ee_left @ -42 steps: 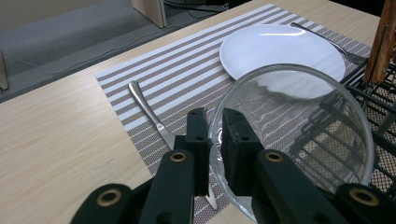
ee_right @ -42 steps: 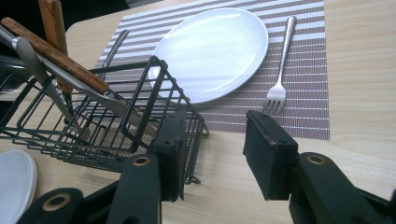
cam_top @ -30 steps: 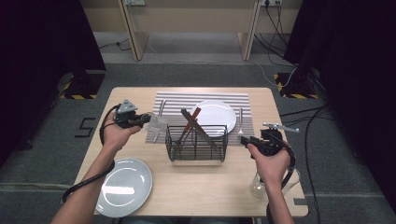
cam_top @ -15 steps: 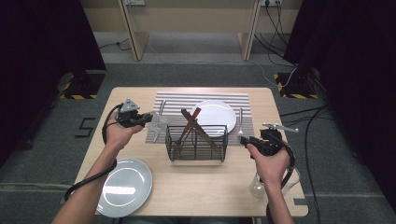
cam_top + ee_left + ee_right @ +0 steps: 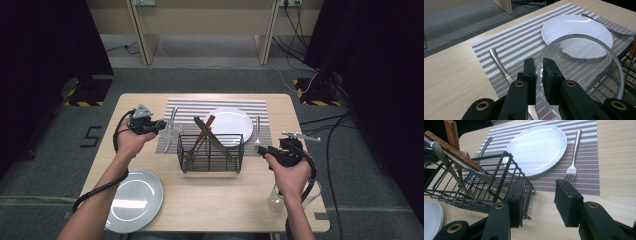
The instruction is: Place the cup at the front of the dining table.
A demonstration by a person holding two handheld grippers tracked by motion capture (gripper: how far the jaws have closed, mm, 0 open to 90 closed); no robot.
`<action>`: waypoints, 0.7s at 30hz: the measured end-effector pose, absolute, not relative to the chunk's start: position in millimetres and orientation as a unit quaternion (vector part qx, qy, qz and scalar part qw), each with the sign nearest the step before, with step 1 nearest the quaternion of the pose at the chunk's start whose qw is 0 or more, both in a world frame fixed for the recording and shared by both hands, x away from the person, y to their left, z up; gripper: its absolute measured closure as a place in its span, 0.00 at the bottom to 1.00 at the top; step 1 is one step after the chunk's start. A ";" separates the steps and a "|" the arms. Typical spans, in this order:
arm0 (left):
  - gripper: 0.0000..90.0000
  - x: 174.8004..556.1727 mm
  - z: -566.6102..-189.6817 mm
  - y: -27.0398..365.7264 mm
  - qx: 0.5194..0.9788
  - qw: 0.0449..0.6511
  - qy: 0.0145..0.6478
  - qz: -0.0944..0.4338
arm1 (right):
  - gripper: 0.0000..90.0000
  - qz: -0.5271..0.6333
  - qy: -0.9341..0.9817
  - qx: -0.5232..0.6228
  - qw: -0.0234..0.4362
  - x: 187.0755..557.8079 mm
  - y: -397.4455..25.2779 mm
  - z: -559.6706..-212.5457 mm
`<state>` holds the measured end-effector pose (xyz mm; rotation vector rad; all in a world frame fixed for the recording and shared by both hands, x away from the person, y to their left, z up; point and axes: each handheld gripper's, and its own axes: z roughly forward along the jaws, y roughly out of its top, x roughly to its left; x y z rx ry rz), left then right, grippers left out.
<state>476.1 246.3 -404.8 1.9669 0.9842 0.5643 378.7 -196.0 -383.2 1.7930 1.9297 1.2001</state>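
My left gripper point(image 5: 159, 126) point(image 5: 538, 71) is shut on the rim of a clear drinking glass point(image 5: 173, 132) point(image 5: 584, 72), one jaw inside and one outside. It holds the glass over the left part of the striped placemat point(image 5: 190, 107). A metal utensil point(image 5: 499, 63) lies on the mat just beside it. My right gripper point(image 5: 262, 149) point(image 5: 539, 195) is open with nothing between its jaws. It sits close to the right end of the black wire basket point(image 5: 211, 153) point(image 5: 474, 185), which holds wooden-handled utensils point(image 5: 454, 152).
A white plate point(image 5: 229, 126) point(image 5: 536, 147) and a fork point(image 5: 258, 132) point(image 5: 573, 155) lie on the placemat behind the basket. A grey plate point(image 5: 134, 200) sits at the front left, and a second clear glass point(image 5: 276, 198) stands at the front right by the right forearm.
The left hand with the glass has drifted slightly to the right. The right gripper has stayed in place.
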 end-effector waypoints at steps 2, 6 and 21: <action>0.90 477.0 -404.9 246.1 0.785 0.421 0.393 0.226 | 0.65 0.411 0.661 0.615 0.123 378.7 -196.1 -383.3; 0.90 478.5 -406.1 245.8 0.785 0.420 0.395 0.224 | 0.65 0.411 0.662 0.614 0.123 378.8 -196.2 -383.5; 0.90 488.0 -409.2 244.1 0.786 0.416 0.401 0.221 | 0.66 0.411 0.661 0.616 0.122 378.9 -196.3 -383.8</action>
